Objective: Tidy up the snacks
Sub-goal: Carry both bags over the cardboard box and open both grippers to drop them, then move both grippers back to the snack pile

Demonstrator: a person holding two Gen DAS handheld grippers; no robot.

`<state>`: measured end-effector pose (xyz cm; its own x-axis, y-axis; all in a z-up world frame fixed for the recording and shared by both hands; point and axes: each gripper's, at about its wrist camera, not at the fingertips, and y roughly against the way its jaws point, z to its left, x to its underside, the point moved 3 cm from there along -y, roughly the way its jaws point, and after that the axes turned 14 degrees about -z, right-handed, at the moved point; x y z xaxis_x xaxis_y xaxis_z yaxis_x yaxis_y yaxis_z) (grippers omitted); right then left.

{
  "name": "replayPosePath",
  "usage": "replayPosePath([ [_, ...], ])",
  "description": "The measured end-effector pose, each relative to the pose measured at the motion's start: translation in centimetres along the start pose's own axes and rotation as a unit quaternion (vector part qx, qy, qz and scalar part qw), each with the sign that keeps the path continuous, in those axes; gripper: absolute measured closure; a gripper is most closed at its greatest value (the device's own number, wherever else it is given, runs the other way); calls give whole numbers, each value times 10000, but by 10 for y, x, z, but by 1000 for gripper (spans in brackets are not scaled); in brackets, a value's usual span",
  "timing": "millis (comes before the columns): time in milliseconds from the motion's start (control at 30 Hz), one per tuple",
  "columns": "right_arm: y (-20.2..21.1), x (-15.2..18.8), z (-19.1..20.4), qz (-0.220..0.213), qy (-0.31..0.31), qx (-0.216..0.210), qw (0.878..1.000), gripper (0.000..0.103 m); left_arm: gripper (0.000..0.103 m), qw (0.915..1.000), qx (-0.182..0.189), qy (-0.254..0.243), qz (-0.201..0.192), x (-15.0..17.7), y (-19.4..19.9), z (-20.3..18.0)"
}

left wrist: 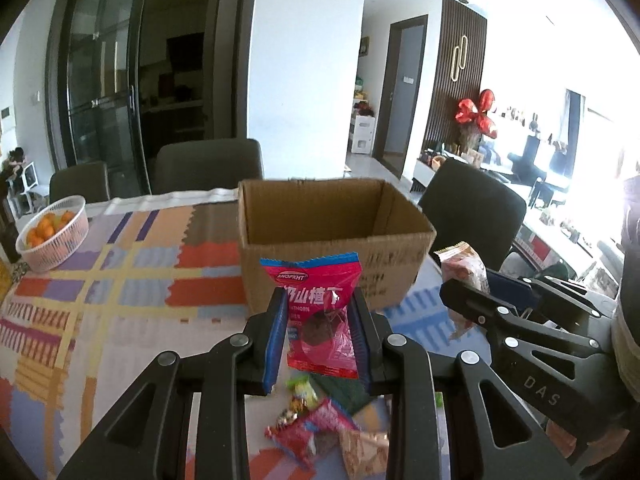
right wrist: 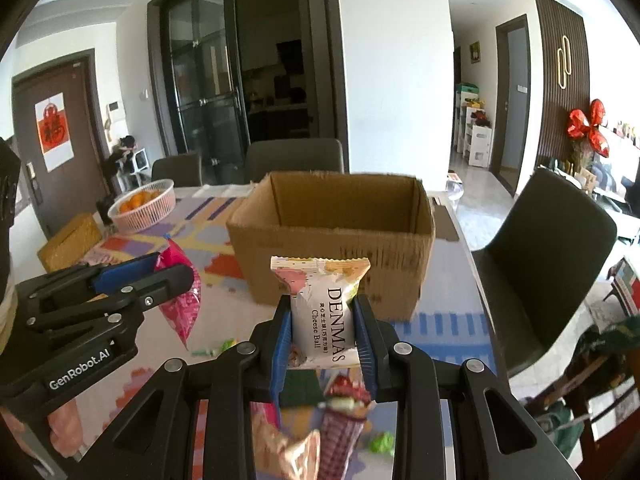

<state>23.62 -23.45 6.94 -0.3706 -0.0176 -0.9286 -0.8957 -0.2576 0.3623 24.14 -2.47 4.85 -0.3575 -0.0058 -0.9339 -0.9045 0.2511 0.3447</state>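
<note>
My left gripper (left wrist: pixel 320 308) is shut on a red hawthorn snack packet (left wrist: pixel 320 320), held upright above the table in front of an open cardboard box (left wrist: pixel 332 248). My right gripper (right wrist: pixel 322 312) is shut on a white Denmas cheese ball packet (right wrist: pixel 322 316), also held in front of the box (right wrist: pixel 332 256). The right gripper shows at the right of the left wrist view (left wrist: pixel 464 292), the left gripper at the left of the right wrist view (right wrist: pixel 160 272). Several loose snack packets (left wrist: pixel 320 428) lie on the table below the grippers; they also show in the right wrist view (right wrist: pixel 344 404).
A colourful patterned cloth (left wrist: pixel 120 288) covers the table. A pink basket of oranges (left wrist: pixel 54 234) stands at the far left. Dark chairs (left wrist: pixel 208 164) stand behind the table and one (right wrist: pixel 548 256) at its right side. A woven mat (right wrist: pixel 70 246) lies at the left edge.
</note>
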Motion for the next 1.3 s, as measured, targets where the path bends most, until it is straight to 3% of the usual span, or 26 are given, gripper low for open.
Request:
replayPosePath([
  [500, -72, -67, -21, 0, 95, 251, 9996, 72, 74, 9994, -11, -335, 99, -56, -72, 5],
  [933, -129, -78, -36, 521, 104, 276, 9982, 72, 72, 9956, 73, -152, 923, -63, -152, 11],
  [1000, -137, -76, -40, 621, 41, 361, 9974, 70, 56, 9946, 8, -102, 1030, -59, -159, 15],
  [1100, -143, -73, -48, 717, -74, 464, 9963, 49, 51, 9945, -49, -131, 1040, -54, -155, 19],
  [1200, -138, -70, -52, 692, -42, 563, 9960, 48, 43, 9948, -177, -297, 960, -50, -140, 16],
  [1300, -125, -65, -52, 647, -13, 548, 9964, 47, 43, 9947, -255, -418, 900, -47, -124, 14],
])
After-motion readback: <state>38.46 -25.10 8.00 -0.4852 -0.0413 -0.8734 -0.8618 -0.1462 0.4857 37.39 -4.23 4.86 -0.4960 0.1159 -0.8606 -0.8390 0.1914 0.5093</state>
